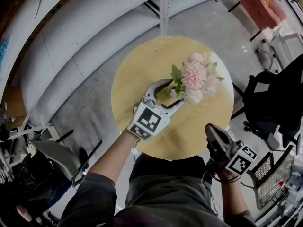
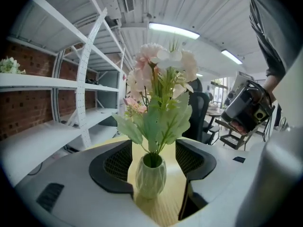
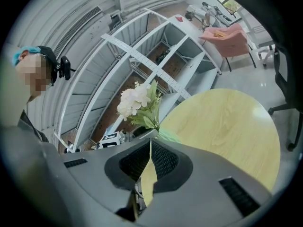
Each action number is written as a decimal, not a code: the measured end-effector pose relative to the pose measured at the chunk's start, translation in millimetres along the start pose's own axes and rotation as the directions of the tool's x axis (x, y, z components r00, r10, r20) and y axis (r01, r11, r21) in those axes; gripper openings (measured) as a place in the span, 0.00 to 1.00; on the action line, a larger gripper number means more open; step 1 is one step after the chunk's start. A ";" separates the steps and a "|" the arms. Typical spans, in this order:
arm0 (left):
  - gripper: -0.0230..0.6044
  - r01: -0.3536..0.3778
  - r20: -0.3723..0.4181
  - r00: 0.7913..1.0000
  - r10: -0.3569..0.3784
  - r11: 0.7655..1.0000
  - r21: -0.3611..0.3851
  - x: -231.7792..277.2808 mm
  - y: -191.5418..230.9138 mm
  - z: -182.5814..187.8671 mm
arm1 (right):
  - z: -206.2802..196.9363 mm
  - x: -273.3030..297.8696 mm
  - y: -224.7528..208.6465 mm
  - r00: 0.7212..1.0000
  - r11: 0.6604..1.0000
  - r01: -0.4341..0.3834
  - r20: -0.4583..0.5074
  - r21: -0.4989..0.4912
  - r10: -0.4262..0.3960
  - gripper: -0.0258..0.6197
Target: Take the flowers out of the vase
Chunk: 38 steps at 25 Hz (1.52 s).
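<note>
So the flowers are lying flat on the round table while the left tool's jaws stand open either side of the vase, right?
Not quite. The flowers are not lying flat on the round table; they stand upright in the vase, as the left gripper view shows. The jaws of the left tool do stand open either side of it.

Left hand-held gripper [image 1: 175, 92] jaws wide apart, right hand-held gripper [image 1: 209, 128] jaws together.
</note>
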<state>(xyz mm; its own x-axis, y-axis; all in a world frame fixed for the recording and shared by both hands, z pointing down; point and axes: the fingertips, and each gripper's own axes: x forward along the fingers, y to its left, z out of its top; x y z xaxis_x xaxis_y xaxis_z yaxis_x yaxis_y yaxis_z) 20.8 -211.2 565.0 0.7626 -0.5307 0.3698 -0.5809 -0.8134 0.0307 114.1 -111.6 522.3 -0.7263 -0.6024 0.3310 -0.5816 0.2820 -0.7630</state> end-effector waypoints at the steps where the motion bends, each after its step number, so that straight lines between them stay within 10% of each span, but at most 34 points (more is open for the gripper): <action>1: 0.48 0.009 -0.003 1.000 -0.009 1.000 0.003 1.4 -0.6 -1.0 | -1.0 0.3 -1.0 1.000 1.000 0.002 -0.003 0.003 -0.002 0.07; 38: 0.19 -0.031 0.037 0.999 0.030 0.999 0.039 -2.0 -0.2 23.2 | -5.7 -2.0 2.8 1.000 1.000 -0.002 -0.016 0.006 0.002 0.07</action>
<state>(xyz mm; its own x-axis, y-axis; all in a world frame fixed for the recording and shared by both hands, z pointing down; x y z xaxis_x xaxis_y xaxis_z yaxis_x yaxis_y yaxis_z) 26.0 -215.6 542.7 0.7549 -0.5634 0.3356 -0.5931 -0.8049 -0.0170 111.9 -105.4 522.6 -0.7333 -0.5898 0.3383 -0.5780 0.2786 -0.7670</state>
